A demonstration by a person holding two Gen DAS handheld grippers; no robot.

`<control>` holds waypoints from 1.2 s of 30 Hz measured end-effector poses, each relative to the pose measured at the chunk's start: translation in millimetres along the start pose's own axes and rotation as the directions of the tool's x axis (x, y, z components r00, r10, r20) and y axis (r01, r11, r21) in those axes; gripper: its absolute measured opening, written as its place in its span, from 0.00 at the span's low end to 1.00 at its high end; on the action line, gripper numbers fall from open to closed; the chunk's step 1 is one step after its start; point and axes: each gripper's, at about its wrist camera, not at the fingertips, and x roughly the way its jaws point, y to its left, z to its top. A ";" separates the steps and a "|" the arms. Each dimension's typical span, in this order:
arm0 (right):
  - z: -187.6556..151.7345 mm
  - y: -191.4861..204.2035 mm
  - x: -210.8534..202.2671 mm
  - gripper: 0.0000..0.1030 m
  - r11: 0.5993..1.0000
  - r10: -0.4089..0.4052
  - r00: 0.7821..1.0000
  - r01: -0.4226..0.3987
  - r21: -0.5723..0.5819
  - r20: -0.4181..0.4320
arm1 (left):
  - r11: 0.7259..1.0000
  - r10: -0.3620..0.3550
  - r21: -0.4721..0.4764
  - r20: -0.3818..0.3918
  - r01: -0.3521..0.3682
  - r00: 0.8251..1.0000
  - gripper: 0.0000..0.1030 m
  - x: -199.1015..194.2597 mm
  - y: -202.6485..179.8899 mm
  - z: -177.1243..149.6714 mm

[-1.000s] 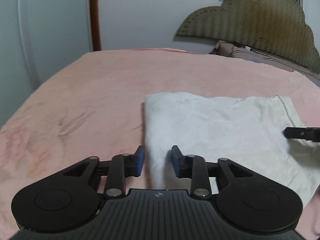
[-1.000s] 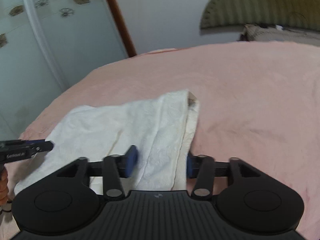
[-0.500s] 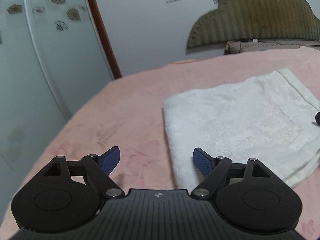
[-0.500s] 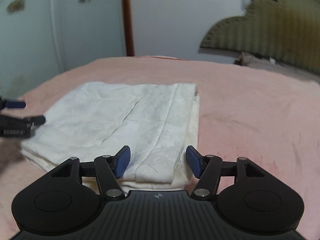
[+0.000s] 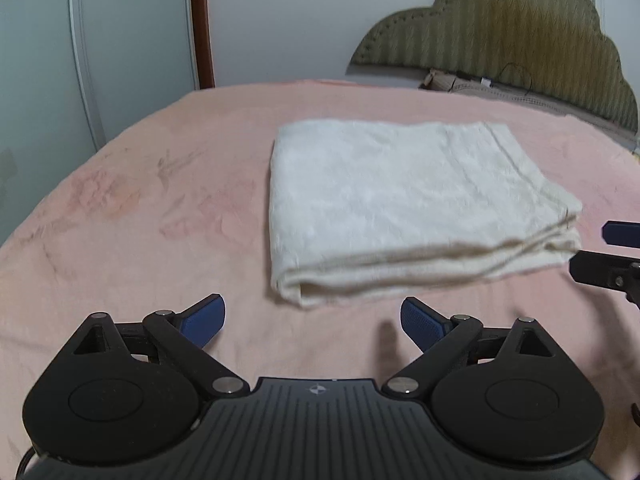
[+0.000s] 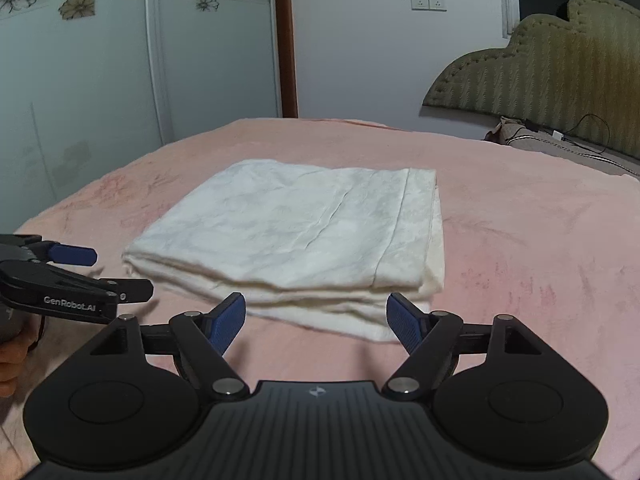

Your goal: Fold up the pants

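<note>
Pink bed across mid-frame, olive headboard at upper right. White pants folded into a layered stack at frame centre, apparently finished. Right gripper at bottom centre, jaws wide apart, just short of the stack; left gripper likewise apart, empty. Risk: snagging the near edge, spilling the layers. "GenRobot.AI" readable at lower left.

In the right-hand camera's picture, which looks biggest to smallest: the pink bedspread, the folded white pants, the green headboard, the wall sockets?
1. pink bedspread
2. folded white pants
3. green headboard, though it is cut off by the frame and farther away
4. wall sockets
</note>
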 end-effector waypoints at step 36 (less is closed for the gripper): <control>-30.9 47.0 -18.0 1.00 0.990 -0.050 0.998 0.054 0.129 -0.034 | 0.998 0.062 -0.025 -0.007 -0.062 0.998 1.00 9.1 -15.0 -18.7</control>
